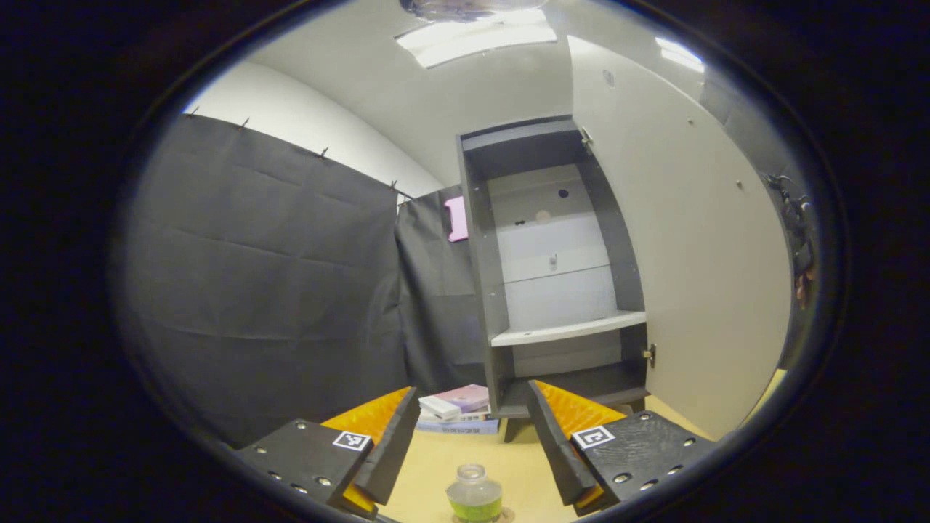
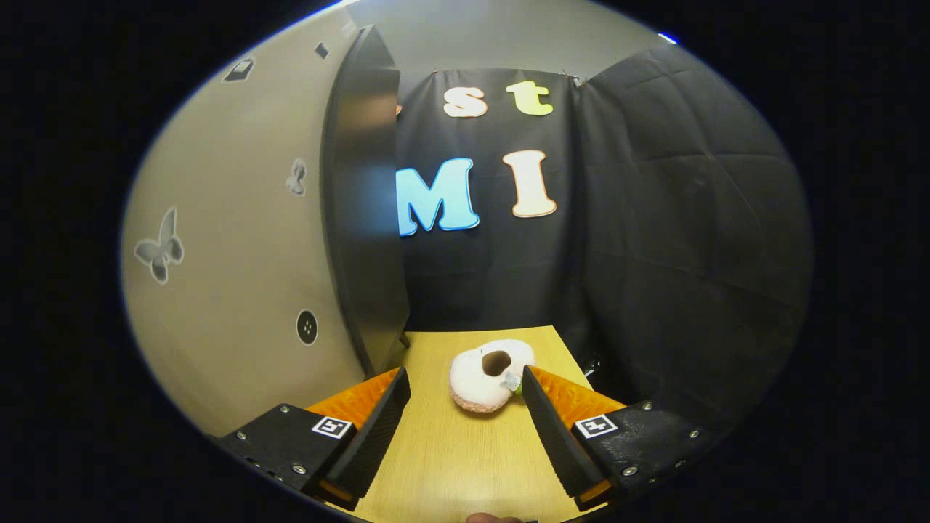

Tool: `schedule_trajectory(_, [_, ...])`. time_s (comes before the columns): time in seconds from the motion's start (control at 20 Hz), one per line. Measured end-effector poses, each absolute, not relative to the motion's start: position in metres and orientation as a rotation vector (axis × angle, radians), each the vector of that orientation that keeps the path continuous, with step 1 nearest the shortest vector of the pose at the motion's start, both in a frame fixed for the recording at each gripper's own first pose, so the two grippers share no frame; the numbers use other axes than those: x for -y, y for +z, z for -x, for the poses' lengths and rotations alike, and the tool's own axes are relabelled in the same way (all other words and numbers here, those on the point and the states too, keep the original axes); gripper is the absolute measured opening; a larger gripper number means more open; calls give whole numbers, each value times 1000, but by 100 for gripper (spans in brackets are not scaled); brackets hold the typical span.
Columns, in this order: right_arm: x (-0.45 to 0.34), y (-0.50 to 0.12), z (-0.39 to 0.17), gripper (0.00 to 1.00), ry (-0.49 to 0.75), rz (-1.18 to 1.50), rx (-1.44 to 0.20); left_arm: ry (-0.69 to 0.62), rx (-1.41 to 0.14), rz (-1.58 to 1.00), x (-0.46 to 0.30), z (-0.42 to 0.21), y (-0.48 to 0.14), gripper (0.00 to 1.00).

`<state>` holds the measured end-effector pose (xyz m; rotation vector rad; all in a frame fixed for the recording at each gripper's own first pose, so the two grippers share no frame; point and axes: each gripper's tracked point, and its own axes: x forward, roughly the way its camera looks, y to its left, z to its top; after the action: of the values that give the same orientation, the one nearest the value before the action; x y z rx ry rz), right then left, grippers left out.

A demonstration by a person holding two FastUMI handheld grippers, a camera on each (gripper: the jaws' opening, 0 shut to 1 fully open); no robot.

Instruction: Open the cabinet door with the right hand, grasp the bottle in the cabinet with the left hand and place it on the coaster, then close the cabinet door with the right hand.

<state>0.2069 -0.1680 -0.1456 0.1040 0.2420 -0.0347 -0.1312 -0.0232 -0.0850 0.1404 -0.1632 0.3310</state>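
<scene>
Left gripper view has the cabinet (image 1: 556, 276) ahead with its door (image 1: 690, 247) swung wide to the right, and the bottle (image 1: 474, 495) standing low between the released left gripper (image 1: 472, 443) fingers on what looks like the coaster (image 1: 506, 516). Right gripper view puts the door (image 2: 240, 240) just left of the released right gripper (image 2: 465, 421); judged from here, a careless push could slam it, or a low left gripper could tip the bottle.

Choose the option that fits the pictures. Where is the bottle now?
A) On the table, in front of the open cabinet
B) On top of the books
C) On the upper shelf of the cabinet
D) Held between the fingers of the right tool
A: in the left gripper view the bottle stands on the table, between and below the open left tool, while the cabinet shelves are bare.
</scene>
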Motion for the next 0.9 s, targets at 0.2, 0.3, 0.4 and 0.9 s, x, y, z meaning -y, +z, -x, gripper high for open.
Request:
schedule_trajectory(0.2, [176,-107,-203,95,12,-142,-190,329,174,-179,38,121,-25,84])
schedule_trajectory(0.3, [172,-92,-199,94,44,-167,-193,284,185,-153,53,112,-1,84])
schedule_trajectory(0.4, [170,-79,-195,92,66,-162,-208,247,168,-109,61,103,12,85])
schedule_trajectory(0.9, [129,18,-152,91,101,-151,-70,24,39,-16,75,70,13,86])
